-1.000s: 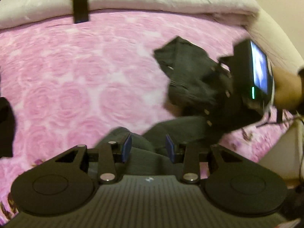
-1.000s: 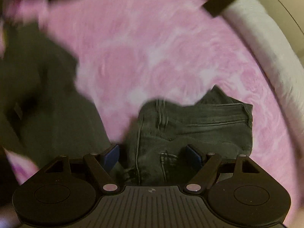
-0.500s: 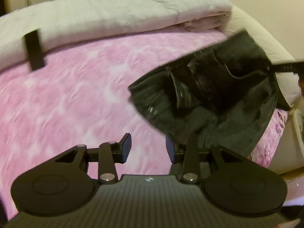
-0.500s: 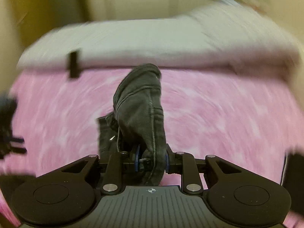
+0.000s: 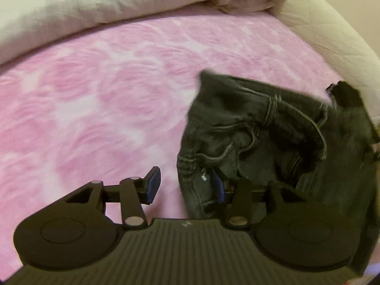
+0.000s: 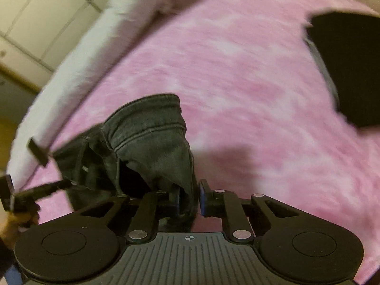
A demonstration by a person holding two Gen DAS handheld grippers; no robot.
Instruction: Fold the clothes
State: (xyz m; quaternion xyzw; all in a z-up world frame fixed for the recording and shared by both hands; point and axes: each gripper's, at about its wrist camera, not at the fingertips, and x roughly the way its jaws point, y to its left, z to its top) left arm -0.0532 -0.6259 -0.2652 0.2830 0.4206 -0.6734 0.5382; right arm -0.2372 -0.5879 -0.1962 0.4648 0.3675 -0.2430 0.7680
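**Left wrist and right wrist views: dark jeans held up over the bed, ahead of the first fold**

Left wrist view. The left gripper (image 5: 186, 186) stands with its fingers (image 5: 152, 185) parted wide. The dark jeans (image 5: 261, 128) hang bunched at the right of the frame, above the pink rose-patterned bed cover (image 5: 95, 95). A seamed edge of the denim drapes across the right-hand finger, but the left-hand finger is clear of the cloth, so nothing is pinched. A pale folded duvet (image 5: 118, 2) lies along the far side of the bed.

Right wrist view. The right gripper (image 6: 188, 200) has its fingers (image 6: 204, 199) drawn nearly together on a fold of the jeans (image 6: 152, 140), and the waistband end stands up beyond them. The garment appears to be carried by this gripper alone, over the bed cover (image 6: 237, 83). The left gripper's (image 6: 35, 192) tip shows at the left edge, beside the cloth. A black object (image 6: 349, 68) sits at the upper right; it is too blurred to identify.

Step in hand, as judged: gathering the jeans, with no fold yet made. The next move calls for the left gripper to close on the seamed edge beside it. Both grippers can then draw the denim taut and lay it flat on the bed cover.
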